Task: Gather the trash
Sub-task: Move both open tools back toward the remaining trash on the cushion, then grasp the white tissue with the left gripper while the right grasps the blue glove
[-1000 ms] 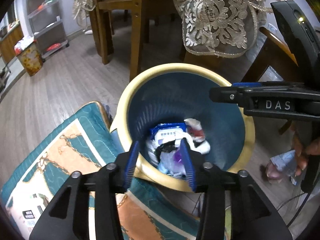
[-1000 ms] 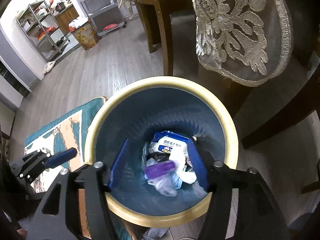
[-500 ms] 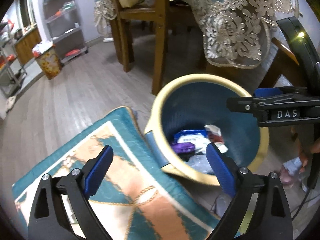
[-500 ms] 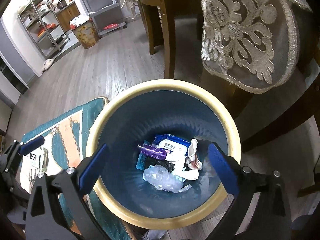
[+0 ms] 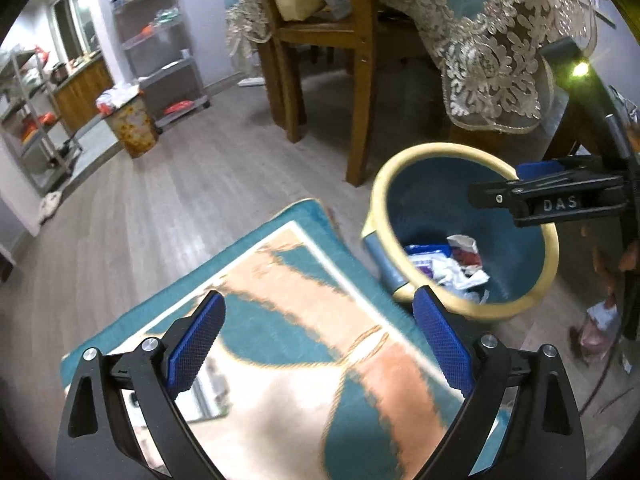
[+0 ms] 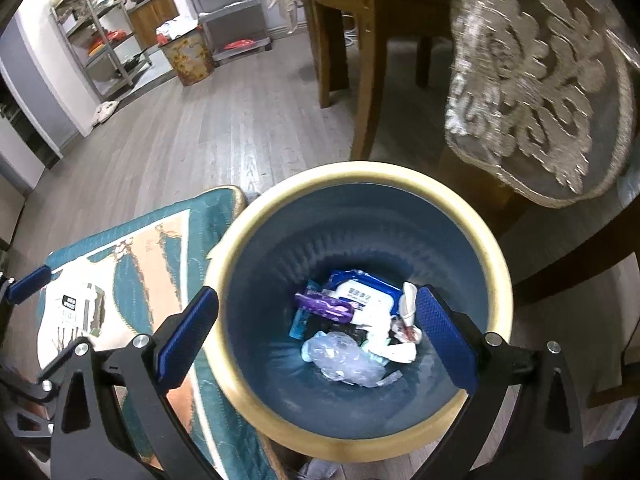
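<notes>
The rug, teal and peach, filled the floor under the left gripper, whose fingers were spread wide with nothing between them. Just beyond its right fingertip stood the trash bin, cream rim, dark blue inside. The right gripper hung over the bin mouth, fingers also spread wide and empty, the bin's bottom showing between them. Down there lay the collected trash: a white-and-blue wipes pack, a crumpled clear plastic bag, a purple wrapper and a scrunched tissue. A flat printed packet lay on the rug, well left of the right gripper's left finger, likely next to collect. Risk: being thin and flat on soft pile, it could slide or fold away as the pads close. Also the bin sat partly on the rug edge, so a nudge from a finger might tip it.
</notes>
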The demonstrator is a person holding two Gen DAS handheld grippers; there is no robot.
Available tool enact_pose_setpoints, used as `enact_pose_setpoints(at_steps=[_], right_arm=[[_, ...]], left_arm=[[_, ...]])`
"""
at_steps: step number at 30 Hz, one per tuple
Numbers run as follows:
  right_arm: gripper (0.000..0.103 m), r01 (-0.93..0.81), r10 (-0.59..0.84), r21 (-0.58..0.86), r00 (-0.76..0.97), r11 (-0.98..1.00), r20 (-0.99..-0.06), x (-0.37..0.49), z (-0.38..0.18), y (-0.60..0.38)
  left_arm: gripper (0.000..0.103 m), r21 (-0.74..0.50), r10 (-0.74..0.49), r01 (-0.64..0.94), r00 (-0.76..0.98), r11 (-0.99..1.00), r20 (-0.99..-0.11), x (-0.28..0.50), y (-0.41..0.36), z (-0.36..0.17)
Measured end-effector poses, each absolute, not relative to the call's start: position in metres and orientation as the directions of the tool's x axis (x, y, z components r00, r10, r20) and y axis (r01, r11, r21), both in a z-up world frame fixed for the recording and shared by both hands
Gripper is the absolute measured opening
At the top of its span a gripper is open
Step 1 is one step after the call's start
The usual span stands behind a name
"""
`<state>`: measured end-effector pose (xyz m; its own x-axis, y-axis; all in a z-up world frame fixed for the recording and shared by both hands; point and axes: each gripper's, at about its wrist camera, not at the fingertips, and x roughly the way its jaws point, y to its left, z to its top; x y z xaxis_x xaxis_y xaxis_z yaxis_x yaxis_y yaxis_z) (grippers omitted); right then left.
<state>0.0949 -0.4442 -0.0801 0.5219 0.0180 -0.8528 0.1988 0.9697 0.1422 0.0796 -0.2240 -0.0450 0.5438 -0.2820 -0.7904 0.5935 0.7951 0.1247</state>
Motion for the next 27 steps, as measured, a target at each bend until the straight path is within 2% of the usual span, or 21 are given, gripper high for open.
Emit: enact_pose_setpoints(at_steps=[8, 10, 13, 18, 27], right_arm=[[0.097, 0.113, 0.055, 0.137, 0.538, 0.984, -0.841, 0.106, -0.072, -0.405], [0.097, 0.091, 0.064, 0.134, 0.537, 0.987, -0.841, 0.108, -0.071, -0.394], [0.097, 0.055, 0.076, 0.124, 0.533, 0.991, -0.843, 0.112, -0.071, -0.377], [0.097, -0.029, 0.101, 0.1, 0.519, 0.995, -0.849, 0.117, -0.075, -0.342], [0.097, -0.198, 0.157, 0.069, 0.471, 0.978, -0.868, 0.127, -0.093, -0.261]], left_arm=[[0.095, 0.171, -0.182, 0.481, 0.602, 0.86, -0.777, 0.077, -0.153, -0.006], [0.096, 0.138, -0.178, 0.43, 0.617, 0.892, -0.766, 0.078, -0.127, -0.002], [0.097, 0.096, -0.166, 0.381, 0.597, 0.919, -0.784, 0.083, -0.098, -0.013], [0.097, 0.2, -0.063, 0.336, 0.632, 0.92, -0.772, 0.089, -0.064, -0.02], [0.097, 0.194, 0.003, 0.267, 0.579, 0.944, -0.815, 0.096, 0.011, -0.042]])
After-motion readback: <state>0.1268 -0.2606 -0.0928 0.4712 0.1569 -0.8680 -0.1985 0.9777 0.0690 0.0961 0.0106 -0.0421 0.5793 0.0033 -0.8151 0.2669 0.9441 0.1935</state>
